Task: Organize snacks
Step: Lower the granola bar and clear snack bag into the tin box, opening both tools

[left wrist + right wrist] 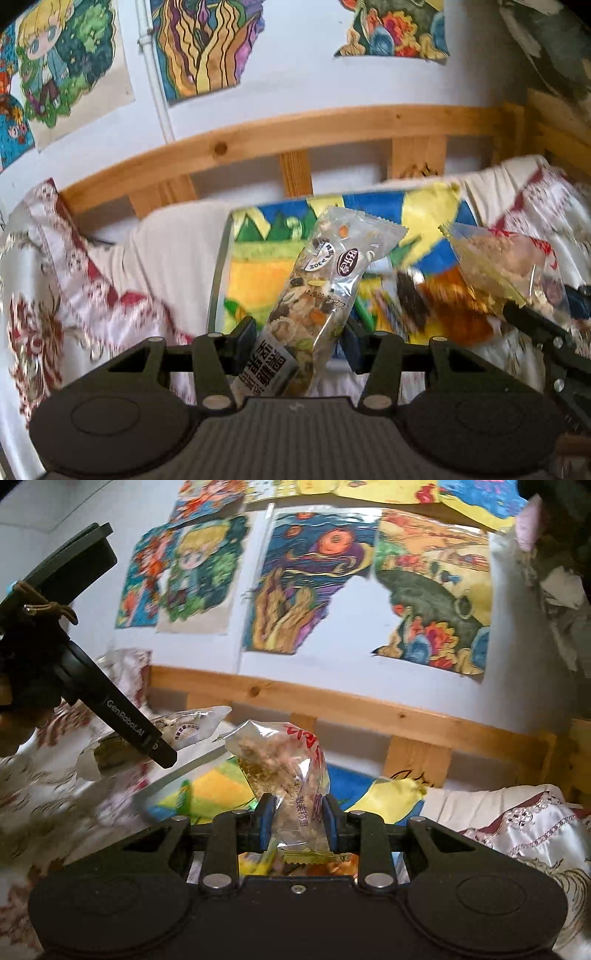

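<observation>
A long nut bar packet is clamped upright in the left gripper, above a colourful tray on the bed. Only the right wrist view shows the right gripper clenched on a clear snack bag.

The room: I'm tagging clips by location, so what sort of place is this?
Likely a child's bedroom: a wooden bed frame, a patterned bedspread and coloured drawings on the wall.
</observation>
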`<state>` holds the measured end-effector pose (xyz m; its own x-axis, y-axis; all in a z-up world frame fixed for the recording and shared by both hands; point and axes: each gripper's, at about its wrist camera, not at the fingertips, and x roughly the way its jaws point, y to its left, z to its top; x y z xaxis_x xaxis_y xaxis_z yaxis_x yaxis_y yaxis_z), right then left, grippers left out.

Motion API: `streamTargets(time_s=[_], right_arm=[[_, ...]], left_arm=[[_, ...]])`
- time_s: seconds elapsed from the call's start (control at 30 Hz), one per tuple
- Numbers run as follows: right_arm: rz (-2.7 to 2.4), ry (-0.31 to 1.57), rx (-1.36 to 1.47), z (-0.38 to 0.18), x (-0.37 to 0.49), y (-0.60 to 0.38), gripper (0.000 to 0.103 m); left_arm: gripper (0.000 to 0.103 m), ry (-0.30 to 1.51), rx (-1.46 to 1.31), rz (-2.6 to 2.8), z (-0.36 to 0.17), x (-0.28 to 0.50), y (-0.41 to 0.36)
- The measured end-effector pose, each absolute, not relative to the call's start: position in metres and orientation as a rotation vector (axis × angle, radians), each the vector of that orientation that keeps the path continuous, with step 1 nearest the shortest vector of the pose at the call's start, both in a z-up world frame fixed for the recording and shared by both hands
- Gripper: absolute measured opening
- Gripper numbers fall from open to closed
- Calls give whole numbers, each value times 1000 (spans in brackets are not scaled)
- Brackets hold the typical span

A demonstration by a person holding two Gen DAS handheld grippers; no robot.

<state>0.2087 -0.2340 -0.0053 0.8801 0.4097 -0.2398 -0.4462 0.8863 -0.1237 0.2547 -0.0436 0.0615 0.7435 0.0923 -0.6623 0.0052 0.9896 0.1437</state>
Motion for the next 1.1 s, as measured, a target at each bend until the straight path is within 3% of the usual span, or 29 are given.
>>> streamTargets(time_s=[0.47, 1.1], right_arm=[[354, 252, -106, -24, 291, -252, 30], [357, 461, -68, -64, 332, -246, 34]], left_arm=[[54, 752, 143, 93, 34, 331, -78], [54, 818, 119, 59, -17, 365, -89]])
